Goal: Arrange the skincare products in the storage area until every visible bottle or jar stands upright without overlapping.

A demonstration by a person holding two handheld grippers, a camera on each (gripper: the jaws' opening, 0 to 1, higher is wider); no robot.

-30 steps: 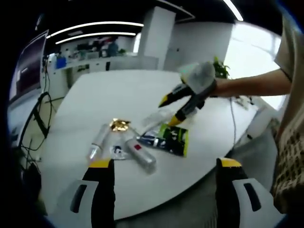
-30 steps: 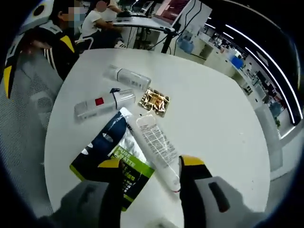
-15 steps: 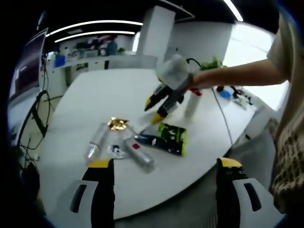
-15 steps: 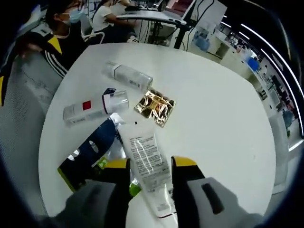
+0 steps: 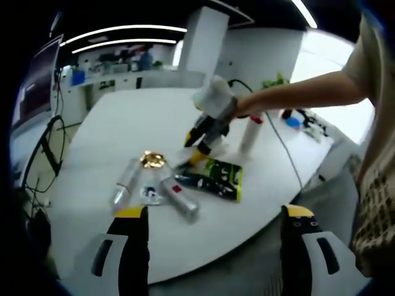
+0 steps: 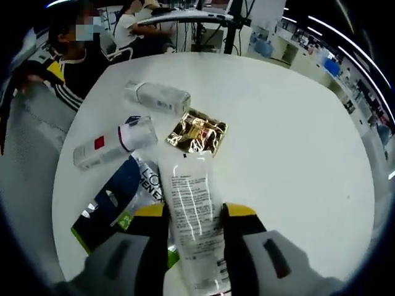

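Right hand-held gripper (image 6: 194, 213) is clamped on a clear tube (image 6: 192, 216), which lies lengthwise between its jaws over a dark sachet (image 6: 111, 206) on the white table (image 6: 290, 142). Beyond the tube: gold foil packet (image 6: 197, 131); left of it, a red-marked bottle (image 6: 114, 143) lying flat; farther, a white bottle (image 6: 158, 97) also flat. Left hand-held gripper (image 5: 213, 213) hangs at the table's near edge, jaws spread, nothing between them. Far right, a red-capped bottle (image 5: 250, 132) stands upright.
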